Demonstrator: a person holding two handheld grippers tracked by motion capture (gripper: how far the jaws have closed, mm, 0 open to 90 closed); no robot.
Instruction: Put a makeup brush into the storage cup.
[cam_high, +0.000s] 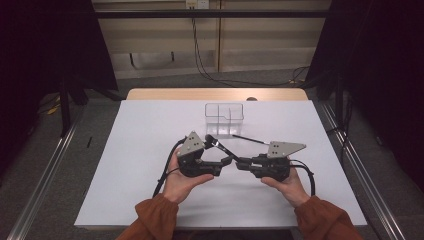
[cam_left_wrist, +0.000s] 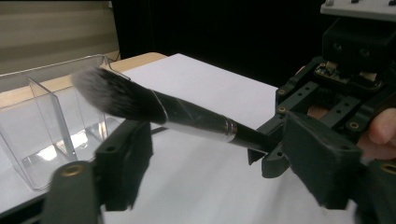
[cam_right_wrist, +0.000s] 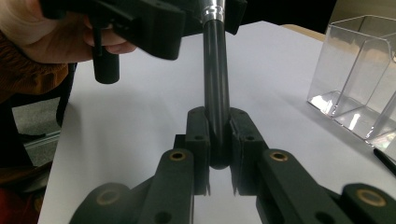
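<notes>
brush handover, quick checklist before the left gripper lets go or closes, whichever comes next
1. Right gripper shut on the brush handle end: ok.
2. Left gripper jaws open, one on each side of the brush: ok.
3. Left jaws touching the brush: cannot tell.
4. Bristles clear of the clear organizer: ok, the head is held in the air beside it.
5. Organizer upright on the table with open compartments: ok.
6. The thin black stick lying by the organizer is out of the path: cannot tell.
</notes>
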